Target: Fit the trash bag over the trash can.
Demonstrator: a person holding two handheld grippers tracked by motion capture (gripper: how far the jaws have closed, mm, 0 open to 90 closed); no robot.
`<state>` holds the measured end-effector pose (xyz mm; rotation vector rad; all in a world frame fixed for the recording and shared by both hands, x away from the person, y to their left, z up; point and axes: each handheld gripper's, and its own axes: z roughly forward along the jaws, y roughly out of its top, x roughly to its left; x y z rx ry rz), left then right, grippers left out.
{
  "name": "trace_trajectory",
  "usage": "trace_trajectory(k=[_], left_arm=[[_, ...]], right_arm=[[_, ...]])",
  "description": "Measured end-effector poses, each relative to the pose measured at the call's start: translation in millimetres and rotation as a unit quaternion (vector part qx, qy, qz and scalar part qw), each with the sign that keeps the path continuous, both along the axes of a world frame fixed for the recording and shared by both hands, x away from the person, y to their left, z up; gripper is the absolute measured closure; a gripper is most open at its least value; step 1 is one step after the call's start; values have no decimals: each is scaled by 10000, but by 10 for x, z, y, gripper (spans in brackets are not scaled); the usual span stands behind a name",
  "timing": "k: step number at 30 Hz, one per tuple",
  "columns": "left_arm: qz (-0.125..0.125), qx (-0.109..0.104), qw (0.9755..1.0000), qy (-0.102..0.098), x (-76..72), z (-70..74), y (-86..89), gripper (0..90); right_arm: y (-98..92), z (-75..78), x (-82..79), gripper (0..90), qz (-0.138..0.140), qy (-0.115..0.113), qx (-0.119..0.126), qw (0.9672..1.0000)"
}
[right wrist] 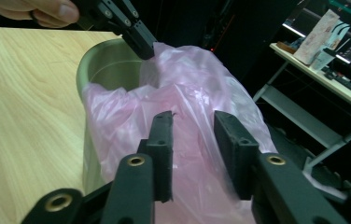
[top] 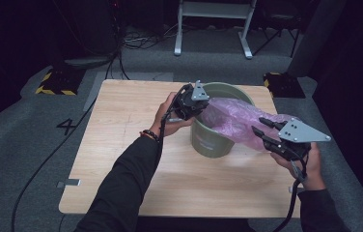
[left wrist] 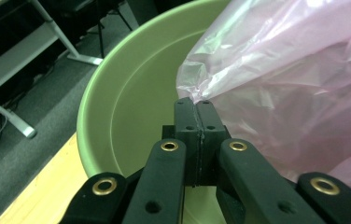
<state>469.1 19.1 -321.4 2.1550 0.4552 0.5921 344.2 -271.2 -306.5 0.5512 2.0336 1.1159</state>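
Observation:
A green bucket (top: 213, 142) (left wrist: 117, 116) (right wrist: 103, 60) stands upright on the wooden table (top: 121, 159). A thin pink plastic bag (top: 232, 118) (left wrist: 295, 84) (right wrist: 197, 79) hangs in it and spills over its right rim. My left gripper (top: 207, 104) (left wrist: 194, 103) (right wrist: 144, 46) is over the bucket's far left rim, shut on the bag's top edge. My right gripper (top: 258, 124) (right wrist: 193, 116) sits at the bucket's right side, level with the draped bag. Its jaws stand apart, with the film just beyond them and nothing pressed between the pads.
Bare tabletop lies to the left of the bucket and in front of it. On the floor behind stand a white frame (top: 213, 29) and yellow-black striped blocks (top: 56, 84) (top: 281, 82). A cable (top: 49, 154) trails across the carpet at the left.

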Motion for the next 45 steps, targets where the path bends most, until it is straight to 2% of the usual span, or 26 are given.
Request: trace_trajectory(k=[1, 3, 5, 8, 9, 13, 16, 19, 21, 23, 24, 26, 27, 29, 30, 32, 35, 38, 39, 40, 41, 43, 44, 45], left_arm=[[-7, 66, 10000, -1, 24, -27, 7, 897], [29, 80, 10000, 36, 40, -46, 10, 898], [77, 55, 9999, 79, 55, -59, 16, 898], [156, 73, 9998, 99, 99, -81, 44, 898], [167, 77, 9998, 97, 109, -86, 54, 898], [239, 35, 9996, 158, 151, -114, 114, 898], [259, -11, 9994, 222, 180, -134, 163, 897], [234, -97, 9994, 253, 192, -135, 187, 897], [209, -107, 9994, 259, 194, -135, 190, 897], [211, -133, 9993, 262, 196, -136, 193, 887], [204, -152, 9993, 270, 199, -135, 200, 883], [213, -201, 9992, 277, 198, -132, 204, 842], [178, -204, 9993, 267, 193, -126, 209, 829], [177, -223, 9993, 248, 181, -115, 209, 735], [118, -283, 9991, 308, 168, -104, 214, 658], [-1, -338, 9990, 288, 131, -81, 217, 632], [-121, -445, 9986, 249, 61, -29, 199, 568], [-222, -558, 9979, 223, -2, 15, 157, 423], [-332, -630, 9972, 224, -55, 34, 115, 376], [-332, -630, 9972, 224, -55, 34, 115, 303], [-511, -682, 9961, 225, -122, 49, 43, 253], [-763, -581, 9952, 207, -209, 55, -67, 221], [-763, -581, 9952, 207, -209, 55, -67, 212], [-979, -518, 9937, 184, -292, 55, -184, 199]], right_arm=[[-23, -26, 4, 505, -25, 86, 31, 10000], [-50, -53, 7, 450, -9, 226, 33, 9997], [-91, -94, -5, 348, -46, 324, 41, 9995], [-165, -149, -57, 264, -65, 326, 168, 9993], [-190, -174, -82, 233, -64, 317, 141, 9994], [-273, -237, -175, 195, -124, 220, 187, 9995], [-332, -284, -200, 184, -311, 156, 255, 9991], [-354, -341, -174, 263, -396, 118, 331, 9986], [-330, -396, -129, 305, -320, 185, 327, 9988], [-270, -475, -63, 448, -203, 241, 229, 9992], [-247, -500, -39, 464, -161, 273, 214, 9993], [-184, -557, 16, 625, -71, 355, 118, 9993], [-160, -574, 29, 666, -54, 354, 59, 9993], [-109, -600, 60, 793, -58, 344, -8, 9994], [-96, -601, 62, 835, -49, 310, -18, 9995], [-67, -589, 63, 889, -58, 249, -45, 9997], [-33, -552, 70, 900, -42, 159, -137, 9998], [-9, -504, 85, 900, -66, 125, -174, 9997], [-4, -483, 87, 900, -66, 117, -187, 9997], [-4, -483, 87, 900, -66, 117, -187, 9997], [14, -427, 90, 900, -53, 51, -170, 9998], [42, -388, 88, 900, -25, 12, -206, 9998], [59, -367, 86, 900, 0, -8, -207, 9998], [86, -341, 84, 900, 15, -19, -244, 9997]])
